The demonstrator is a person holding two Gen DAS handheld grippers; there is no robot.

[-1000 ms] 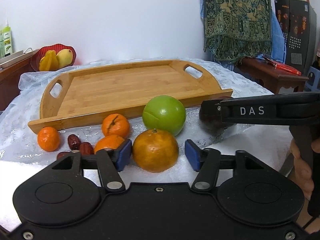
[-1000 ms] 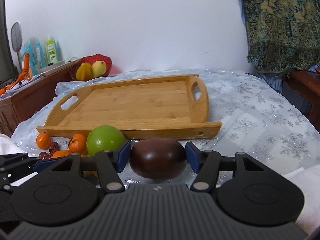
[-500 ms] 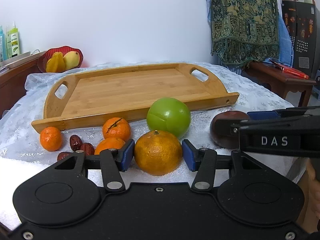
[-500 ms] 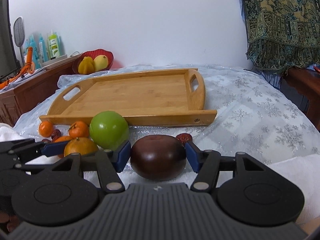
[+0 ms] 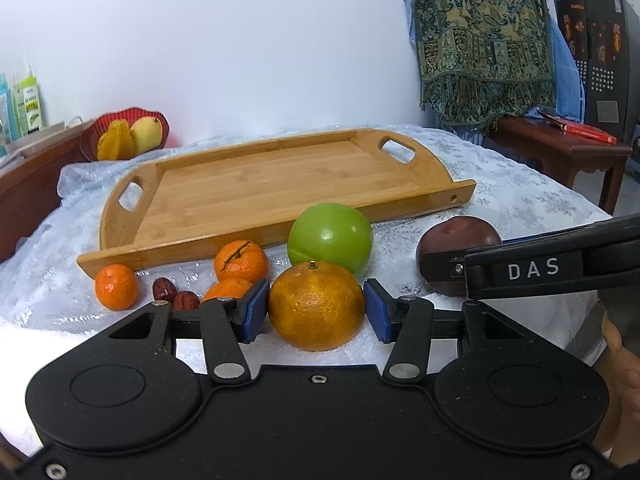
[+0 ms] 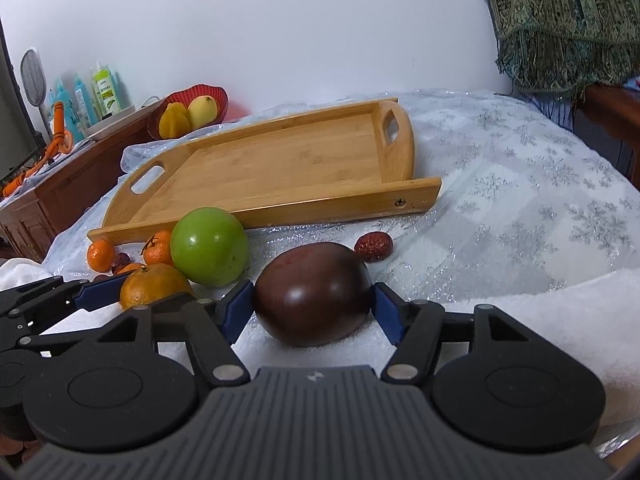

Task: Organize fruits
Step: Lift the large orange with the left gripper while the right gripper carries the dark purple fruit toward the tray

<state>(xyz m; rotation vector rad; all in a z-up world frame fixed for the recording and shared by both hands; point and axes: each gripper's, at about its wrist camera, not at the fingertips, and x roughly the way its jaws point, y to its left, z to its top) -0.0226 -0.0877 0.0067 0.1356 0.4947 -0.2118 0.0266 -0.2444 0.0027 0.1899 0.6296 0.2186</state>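
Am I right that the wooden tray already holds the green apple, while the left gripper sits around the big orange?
Not quite. The wooden tray holds nothing; the green apple sits on the cloth in front of it, as the left wrist view shows. The left gripper does sit around the big orange.

We see the wooden tray (image 5: 280, 184) lying far on the table, with the apple (image 5: 330, 238) just before its near edge. The large orange (image 5: 316, 306) sits nearer, small oranges (image 5: 240, 260) to its left, the plum (image 6: 314, 294) right.
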